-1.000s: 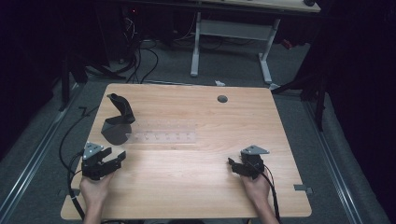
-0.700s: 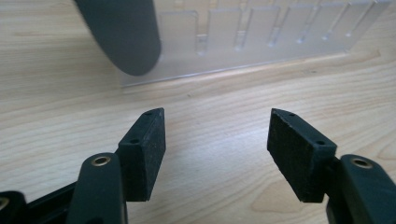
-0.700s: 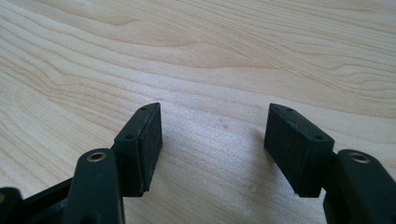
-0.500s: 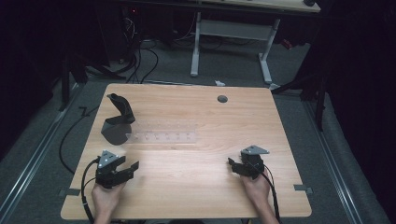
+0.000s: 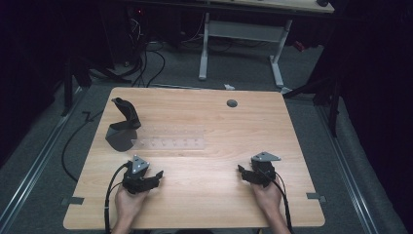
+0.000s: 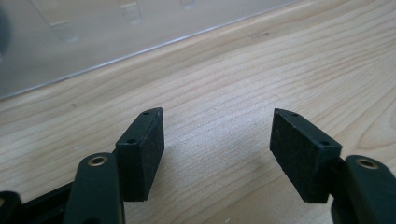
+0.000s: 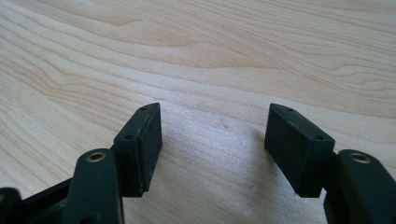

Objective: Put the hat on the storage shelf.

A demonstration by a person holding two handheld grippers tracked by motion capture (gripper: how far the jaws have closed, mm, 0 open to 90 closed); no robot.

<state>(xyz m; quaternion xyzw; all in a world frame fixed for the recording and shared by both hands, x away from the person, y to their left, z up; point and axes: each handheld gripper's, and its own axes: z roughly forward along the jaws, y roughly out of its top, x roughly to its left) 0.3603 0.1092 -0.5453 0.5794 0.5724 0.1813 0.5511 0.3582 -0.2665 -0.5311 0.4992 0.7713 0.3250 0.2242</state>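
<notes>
Here both the left gripper (image 5: 155, 175) and right gripper (image 5: 242, 171) hold jaws apart over seemingly bare table (image 5: 214, 195).

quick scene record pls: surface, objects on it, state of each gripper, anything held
surface: wooden table
objects: clear plastic rack lying flat; black stand at the rack's left end; grey round cap near the far edge
left gripper: open, nothing between the jaws, low over bare wood, just in front of the rack
right gripper: open, nothing between the jaws, over bare wood at the near right
held: nothing
</notes>
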